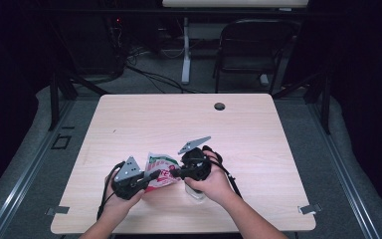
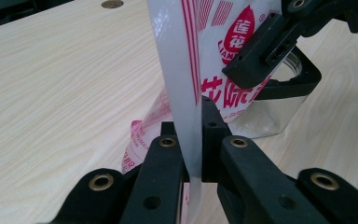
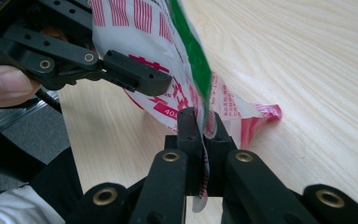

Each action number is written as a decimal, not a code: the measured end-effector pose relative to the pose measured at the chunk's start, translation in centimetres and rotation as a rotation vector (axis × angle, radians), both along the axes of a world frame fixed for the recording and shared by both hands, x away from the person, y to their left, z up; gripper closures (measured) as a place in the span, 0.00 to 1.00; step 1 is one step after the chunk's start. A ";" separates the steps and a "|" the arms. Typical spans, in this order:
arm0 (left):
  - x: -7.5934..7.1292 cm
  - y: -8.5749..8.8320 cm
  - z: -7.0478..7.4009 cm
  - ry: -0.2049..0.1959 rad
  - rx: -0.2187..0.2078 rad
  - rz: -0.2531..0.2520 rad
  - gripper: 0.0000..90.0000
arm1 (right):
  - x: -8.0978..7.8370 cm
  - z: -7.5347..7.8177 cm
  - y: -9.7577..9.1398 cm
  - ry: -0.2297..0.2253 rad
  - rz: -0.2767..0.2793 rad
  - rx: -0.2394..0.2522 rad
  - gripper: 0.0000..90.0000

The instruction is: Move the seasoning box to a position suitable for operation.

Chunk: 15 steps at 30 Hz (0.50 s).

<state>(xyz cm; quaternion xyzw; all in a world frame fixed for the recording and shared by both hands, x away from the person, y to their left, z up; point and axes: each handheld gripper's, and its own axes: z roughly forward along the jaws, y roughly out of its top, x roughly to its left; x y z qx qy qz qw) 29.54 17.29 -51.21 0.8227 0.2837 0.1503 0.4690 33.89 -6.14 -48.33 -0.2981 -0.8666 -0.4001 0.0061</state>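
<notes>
- The left gripper [image 2: 193, 154] has its jaws clamped on one edge of a printed plastic bag [image 2: 186, 70]; the film runs straight up from between them.
- The right gripper [image 3: 200, 154] is likewise pinched tight on the bag's opposite edge, by the green strip.
- The bag hangs between the two grippers, just above the table [image 1: 189, 124]. It looks thin, light, soft and slippery, so the flat sealed edges are probably the best hold.
- Beyond the left jaws stands a clear jar [image 2: 279, 112].
- Red Chinese characters and "LIAN…" show; the rest is unreadable.

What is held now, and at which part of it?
Both grippers hold the plastic bag: the left gripper pinches one edge, the right gripper the other.
</notes>
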 end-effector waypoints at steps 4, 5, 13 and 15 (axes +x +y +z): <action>-0.1 0.3 -0.1 -0.001 -0.010 0.007 0.96 | 0.0 -0.1 0.3 -0.001 0.015 0.001 0.99; -0.1 0.4 -0.1 -0.002 -0.009 0.006 0.95 | 0.0 0.0 0.2 -0.004 0.021 -0.012 0.99; -0.1 1.3 -0.5 0.019 -0.026 0.025 0.84 | 0.0 0.3 0.8 -0.048 0.021 -0.016 1.00; 0.0 1.6 -0.8 0.032 -0.021 0.033 0.77 | 0.2 0.4 0.9 -0.060 0.033 -0.026 1.00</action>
